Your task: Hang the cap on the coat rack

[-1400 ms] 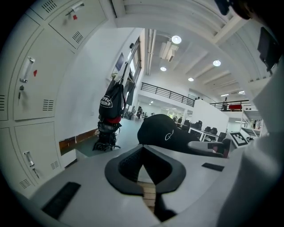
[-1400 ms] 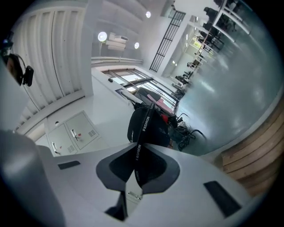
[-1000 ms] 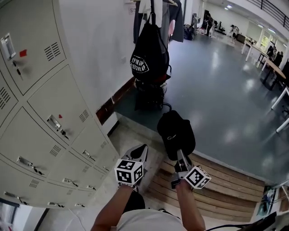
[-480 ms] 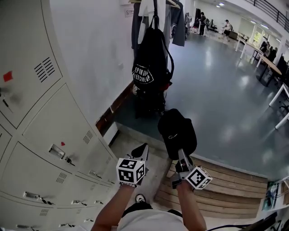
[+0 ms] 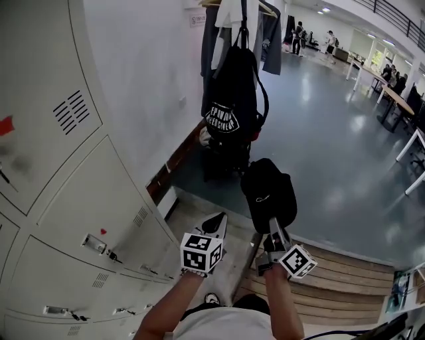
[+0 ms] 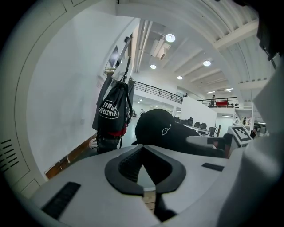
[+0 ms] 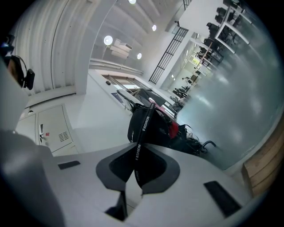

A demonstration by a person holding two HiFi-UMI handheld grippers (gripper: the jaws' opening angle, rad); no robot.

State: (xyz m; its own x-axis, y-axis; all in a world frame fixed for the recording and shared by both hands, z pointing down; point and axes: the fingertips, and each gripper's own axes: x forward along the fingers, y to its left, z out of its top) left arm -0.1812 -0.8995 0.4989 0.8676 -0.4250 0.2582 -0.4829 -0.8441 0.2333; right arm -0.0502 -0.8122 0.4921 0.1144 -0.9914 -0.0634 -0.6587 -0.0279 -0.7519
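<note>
In the head view my right gripper point(image 5: 274, 228) is shut on a black cap point(image 5: 268, 191), which stands up above the jaws. In the right gripper view a black band printed FASHION point(image 7: 142, 128) is pinched between the jaws point(image 7: 134, 167). My left gripper point(image 5: 215, 224) is shut and empty, just left of the cap point(image 6: 160, 128). Ahead and higher stands the coat rack point(image 5: 212, 3), with a black backpack point(image 5: 232, 99) and grey and white clothes hanging from it. The backpack point(image 6: 111, 111) also shows in the left gripper view, left of the cap.
Cream lockers point(image 5: 66, 166) line the wall at my left. Dark bags point(image 5: 226, 149) sit on the floor under the rack. A wooden slatted step point(image 5: 345, 279) lies under my right arm. Grey floor stretches right toward tables point(image 5: 398, 93) and distant people.
The rack and backpack have drawn nearer and lower in the view. Both grippers shifted slightly right and forward, the cap still held upright.
</note>
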